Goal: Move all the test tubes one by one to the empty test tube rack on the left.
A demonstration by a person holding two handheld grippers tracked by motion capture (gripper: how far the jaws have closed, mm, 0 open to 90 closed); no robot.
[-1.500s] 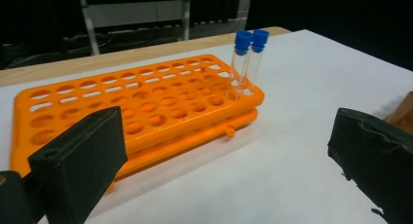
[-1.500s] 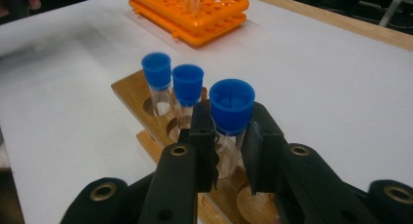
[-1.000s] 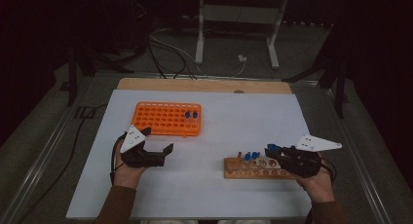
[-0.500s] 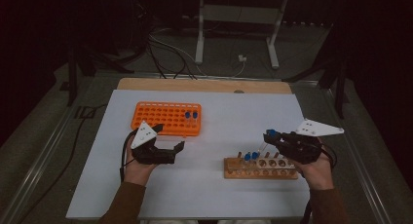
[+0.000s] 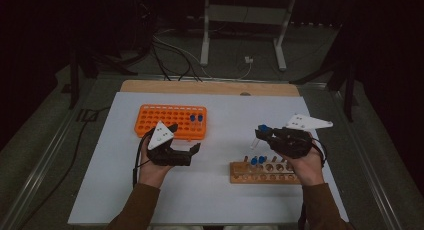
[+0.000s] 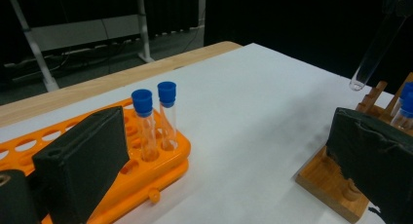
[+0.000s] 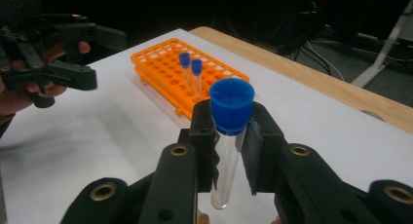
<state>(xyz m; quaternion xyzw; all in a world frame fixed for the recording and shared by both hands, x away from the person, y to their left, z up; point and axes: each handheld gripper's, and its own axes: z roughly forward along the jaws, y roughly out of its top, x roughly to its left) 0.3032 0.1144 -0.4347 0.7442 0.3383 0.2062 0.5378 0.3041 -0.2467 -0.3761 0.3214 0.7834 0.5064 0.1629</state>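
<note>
Your right gripper (image 7: pixel 229 151) is clenched just under the blue cap of a clear tube (image 7: pixel 225 158), so it hangs upright in the air between the wooden rack (image 5: pixel 265 172) and the orange rack (image 5: pixel 170 121) — ready to drop into a hole. Your left gripper (image 5: pixel 185 152) waits released beside the orange rack — free to steady it.
</note>
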